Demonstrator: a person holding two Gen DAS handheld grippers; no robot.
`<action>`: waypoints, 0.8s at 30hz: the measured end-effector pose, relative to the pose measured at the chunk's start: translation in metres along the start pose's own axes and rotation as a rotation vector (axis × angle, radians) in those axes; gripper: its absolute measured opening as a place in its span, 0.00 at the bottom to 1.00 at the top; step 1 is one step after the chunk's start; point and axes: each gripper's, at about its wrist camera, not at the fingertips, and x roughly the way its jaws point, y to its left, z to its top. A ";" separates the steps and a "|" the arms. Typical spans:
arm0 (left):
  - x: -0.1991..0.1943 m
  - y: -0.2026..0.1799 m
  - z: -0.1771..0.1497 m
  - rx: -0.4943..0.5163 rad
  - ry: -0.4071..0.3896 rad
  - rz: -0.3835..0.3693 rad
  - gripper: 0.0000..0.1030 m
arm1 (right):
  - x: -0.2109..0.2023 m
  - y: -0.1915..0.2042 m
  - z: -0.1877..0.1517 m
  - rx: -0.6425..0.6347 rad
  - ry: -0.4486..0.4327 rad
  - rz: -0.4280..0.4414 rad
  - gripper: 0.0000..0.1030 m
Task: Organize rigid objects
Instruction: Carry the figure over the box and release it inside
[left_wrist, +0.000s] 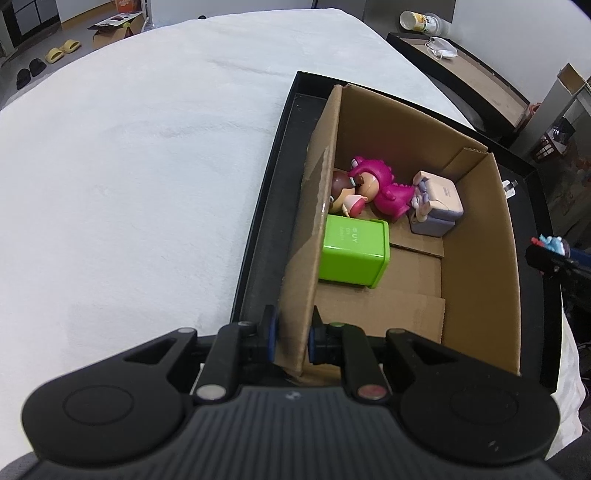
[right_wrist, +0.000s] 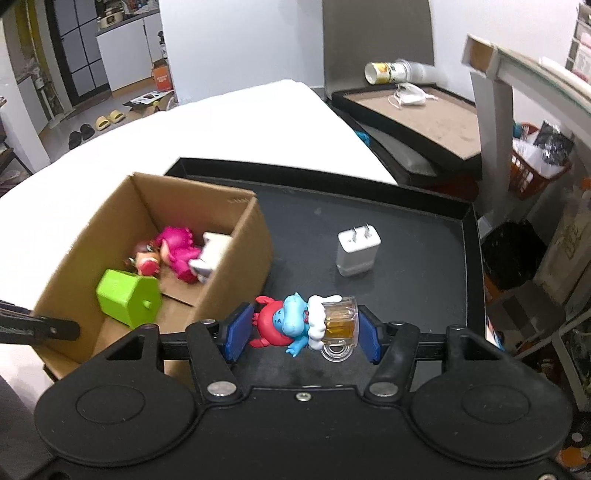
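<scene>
A cardboard box (left_wrist: 480, 236) (right_wrist: 243, 243) stands in a black tray (right_wrist: 424, 236) (left_wrist: 258, 236). Inside lie a green container (left_wrist: 351, 254) (right_wrist: 127, 293), a pink dinosaur figure (left_wrist: 388, 188) (right_wrist: 175, 249), a small doll (left_wrist: 341, 194) and a pale lilac toy (left_wrist: 436, 206) (right_wrist: 210, 254). My left gripper (left_wrist: 291, 332) is shut on the box's near left wall. My right gripper (right_wrist: 301, 330) is shut on a toy figure (right_wrist: 295, 323), red and blue with a clear beer mug, held above the tray right of the box. That gripper's tip (left_wrist: 546, 254) shows at the right edge of the left wrist view.
A white plug adapter (right_wrist: 356, 251) stands on the tray right of the box. White bedding (left_wrist: 147, 166) spreads to the left. A second tray (right_wrist: 417, 114) with a mask and a tipped bottle (right_wrist: 399, 70) lies behind. An orange basket (right_wrist: 535, 173) sits far right.
</scene>
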 end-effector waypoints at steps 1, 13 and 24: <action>0.000 0.000 0.000 0.000 0.000 -0.001 0.14 | -0.002 0.003 0.002 -0.005 -0.005 0.001 0.57; 0.001 0.007 -0.001 -0.009 -0.001 -0.034 0.15 | -0.018 0.036 0.026 -0.055 -0.048 0.015 0.57; 0.002 0.012 -0.001 -0.019 -0.002 -0.066 0.16 | -0.013 0.067 0.034 -0.107 -0.038 0.022 0.57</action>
